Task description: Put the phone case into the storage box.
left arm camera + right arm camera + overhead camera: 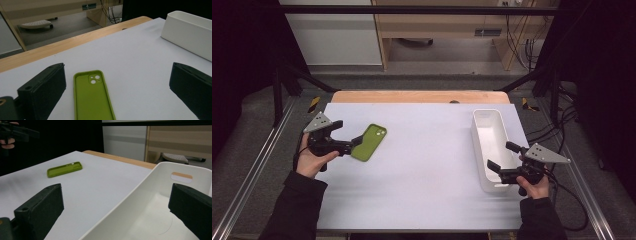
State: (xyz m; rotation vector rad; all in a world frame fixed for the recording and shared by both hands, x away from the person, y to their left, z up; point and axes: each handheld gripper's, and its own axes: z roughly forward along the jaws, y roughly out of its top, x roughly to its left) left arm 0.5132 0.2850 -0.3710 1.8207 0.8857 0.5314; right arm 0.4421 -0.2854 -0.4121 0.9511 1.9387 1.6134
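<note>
Left tool (343, 136): gaped wide around green phone case (369, 142), holding nothing.
Right tool (503, 160): stood wide open, empty, straddling white bin's (487, 123) wall.

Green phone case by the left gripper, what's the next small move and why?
Probably ease the left gripper forward and down so its open jaws straddle the phone case, then close. The case lies flat on the table, hollow side up, between the jaws but ungripped. The white bin is empty.
</note>
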